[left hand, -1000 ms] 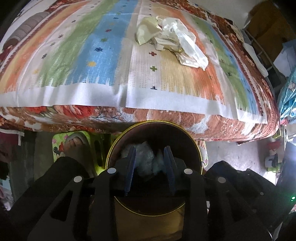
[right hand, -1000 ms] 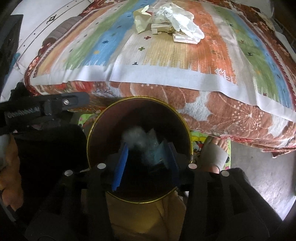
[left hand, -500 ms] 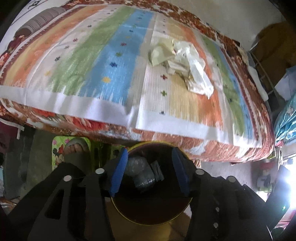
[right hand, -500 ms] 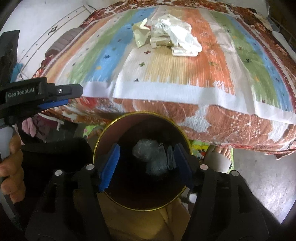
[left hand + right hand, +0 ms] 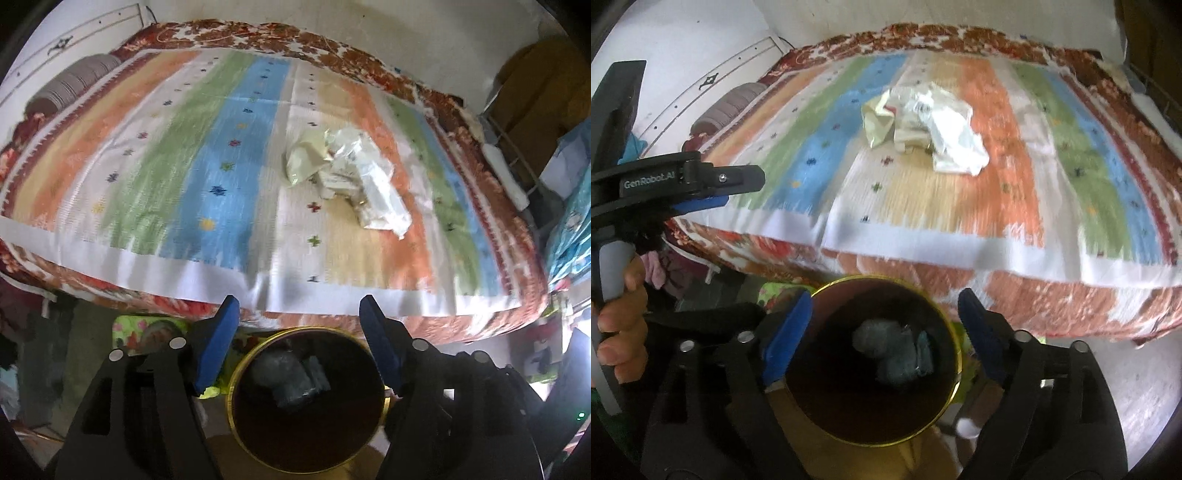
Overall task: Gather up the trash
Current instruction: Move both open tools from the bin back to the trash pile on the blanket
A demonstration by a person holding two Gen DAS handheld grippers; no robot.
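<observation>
Opening wide, both sets of jaws had just released wads into gold-rimmed bin (image 5: 306, 402) on floor at bed's near edge; drop done. Left gripper (image 5: 299, 332) and right gripper (image 5: 884, 325) rose, spread, nothing between pads. Crumpled wrappers (image 5: 347, 181) remained mid-bedspread (image 5: 229, 177), toward far edge, next pickup.

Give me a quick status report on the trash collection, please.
Left gripper and right gripper just opened, both empty. Wrappers in bin. Trash pile on bed, nothing blocking.
</observation>
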